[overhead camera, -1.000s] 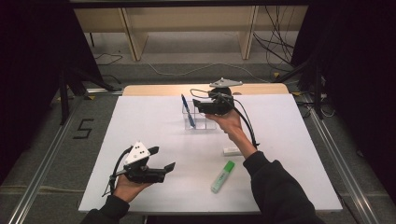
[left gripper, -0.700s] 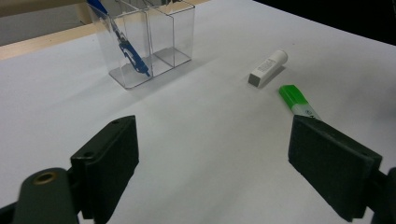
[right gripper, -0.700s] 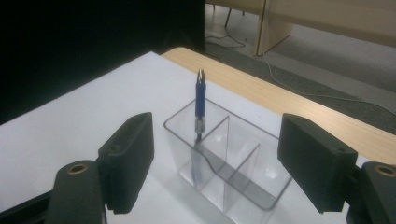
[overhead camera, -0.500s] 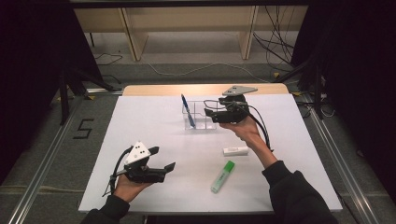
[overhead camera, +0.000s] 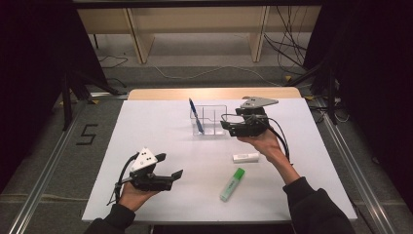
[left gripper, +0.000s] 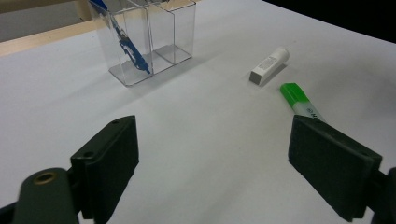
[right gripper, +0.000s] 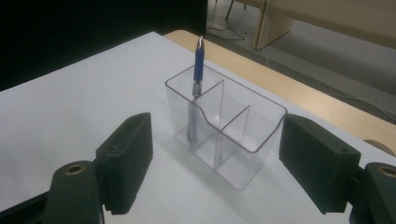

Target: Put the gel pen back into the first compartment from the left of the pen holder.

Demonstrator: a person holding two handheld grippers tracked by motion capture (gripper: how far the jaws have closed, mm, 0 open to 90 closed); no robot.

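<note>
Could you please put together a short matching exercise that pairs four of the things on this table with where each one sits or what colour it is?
Things:
1. blue pen
2. green highlighter
3. white eraser
4. clear organizer

Descriptions:
A. lies on the table nearest the front edge, cap end pointing away from the person
B. stands leaning in an end compartment
C. transparent box with dividers, towards the far edge of the table
D. small pale block lying just beyond the highlighter

Pairs: 1-B, 2-A, 3-D, 4-C
</note>
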